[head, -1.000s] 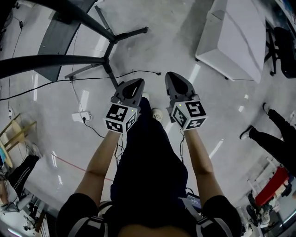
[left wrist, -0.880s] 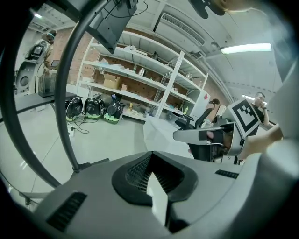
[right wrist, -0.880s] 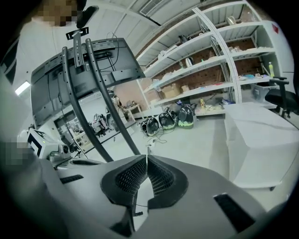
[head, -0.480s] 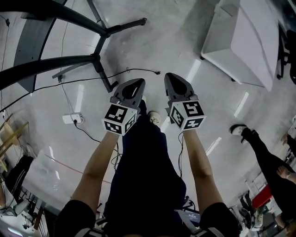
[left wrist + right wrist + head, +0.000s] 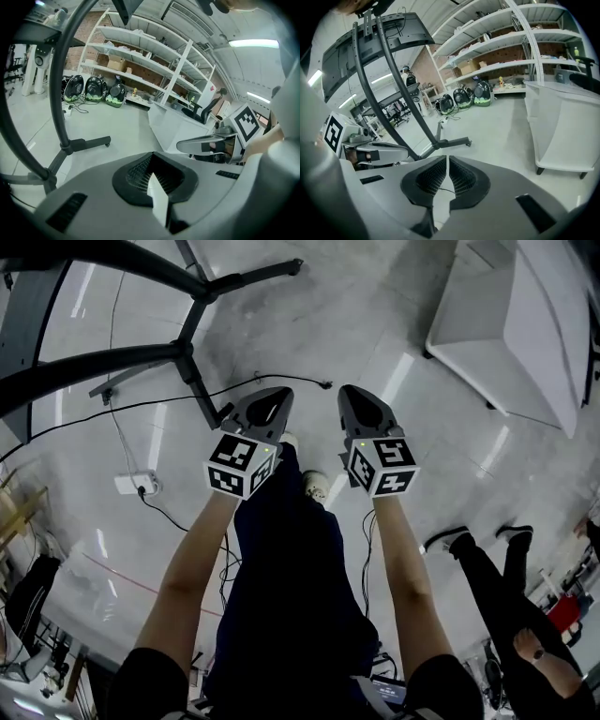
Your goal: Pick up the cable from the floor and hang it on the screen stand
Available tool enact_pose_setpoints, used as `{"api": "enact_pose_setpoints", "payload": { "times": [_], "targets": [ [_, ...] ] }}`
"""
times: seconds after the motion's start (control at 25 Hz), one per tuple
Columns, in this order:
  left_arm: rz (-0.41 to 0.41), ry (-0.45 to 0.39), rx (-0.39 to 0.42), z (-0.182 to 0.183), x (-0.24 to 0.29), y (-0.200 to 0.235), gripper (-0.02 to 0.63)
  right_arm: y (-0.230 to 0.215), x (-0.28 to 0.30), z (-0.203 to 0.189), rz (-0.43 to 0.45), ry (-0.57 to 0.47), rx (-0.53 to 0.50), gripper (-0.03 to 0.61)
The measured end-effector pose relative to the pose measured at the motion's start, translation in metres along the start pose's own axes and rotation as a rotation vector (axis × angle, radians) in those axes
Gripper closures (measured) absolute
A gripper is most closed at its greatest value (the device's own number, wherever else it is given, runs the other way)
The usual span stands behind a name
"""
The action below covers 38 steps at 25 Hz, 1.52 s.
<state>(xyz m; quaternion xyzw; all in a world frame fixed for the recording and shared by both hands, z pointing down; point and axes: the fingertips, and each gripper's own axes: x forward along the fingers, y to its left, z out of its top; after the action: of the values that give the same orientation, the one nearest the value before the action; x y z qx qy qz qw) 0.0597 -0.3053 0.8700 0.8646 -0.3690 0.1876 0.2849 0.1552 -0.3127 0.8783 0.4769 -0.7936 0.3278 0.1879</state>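
Cable [image 5: 291, 378] on floor [image 5: 375, 315] by screen stand [image 5: 187, 360], not yet picked up; left claw [image 5: 276, 399], right claw [image 5: 353, 399] both closed, empty; hanging pending

Lab or workshop: tall white shelving [image 5: 140, 51] with boxes [image 5: 115, 63]; brick wall [image 5: 424, 65]; polished grey floor [image 5: 356, 324]; screen stand [image 5: 112, 360]

There were two grippers, the left gripper [image 5: 267, 401] at eleven o'clock and the right gripper [image 5: 356, 401] at one. One cable [image 5: 309, 380], one screen stand [image 5: 253, 276], one power strip [image 5: 134, 484], one white table [image 5: 506, 334] and three green-and-black cases [image 5: 463, 97] showed.
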Motion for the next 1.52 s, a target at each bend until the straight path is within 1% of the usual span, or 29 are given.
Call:
{"api": "enact_pose_setpoints", "payload": {
  "times": [0.28, 0.44, 0.6, 0.68, 0.76, 0.84, 1.0, 1.2, 1.32, 1.52],
  "targets": [
    [-0.008, 0.032, -0.029, -0.055, 0.034, 0.019, 0.611, -0.017, 0.034, -0.06, 0.003, 0.043, 0.024, 0.552],
    [-0.011, 0.056, -0.024, -0.087, 0.055, 0.03, 0.611, -0.034, 0.055, -0.093, -0.006, 0.062, 0.038, 0.552],
    [-0.006, 0.076, -0.04, -0.121, 0.076, 0.042, 0.611, -0.055, 0.076, -0.126, -0.016, 0.079, 0.035, 0.543],
    [-0.004, 0.082, -0.053, -0.136, 0.088, 0.047, 0.611, -0.067, 0.088, -0.144, -0.019, 0.094, 0.042, 0.52],
    [-0.005, 0.089, -0.061, -0.15, 0.099, 0.052, 0.611, -0.075, 0.102, -0.162, -0.011, 0.121, 0.048, 0.472],
    [-0.008, 0.099, -0.06, -0.163, 0.11, 0.057, 0.611, -0.081, 0.115, -0.181, 0.002, 0.148, 0.049, 0.44],
    [-0.01, 0.111, -0.062, -0.184, 0.131, 0.068, 0.611, -0.093, 0.14, -0.219, 0.013, 0.212, 0.026, 0.383],
    [-0.024, 0.119, -0.076, -0.206, 0.153, 0.08, 0.611, -0.107, 0.164, -0.259, 0.012, 0.272, 0.016, 0.36],
    [-0.035, 0.123, -0.07, -0.219, 0.164, 0.085, 0.611, -0.114, 0.177, -0.273, 0.001, 0.291, 0.017, 0.348],
    [-0.053, 0.131, -0.06, -0.237, 0.176, 0.091, 0.611, -0.127, 0.197, -0.295, -0.014, 0.333, -0.012, 0.325]
  ]
}}
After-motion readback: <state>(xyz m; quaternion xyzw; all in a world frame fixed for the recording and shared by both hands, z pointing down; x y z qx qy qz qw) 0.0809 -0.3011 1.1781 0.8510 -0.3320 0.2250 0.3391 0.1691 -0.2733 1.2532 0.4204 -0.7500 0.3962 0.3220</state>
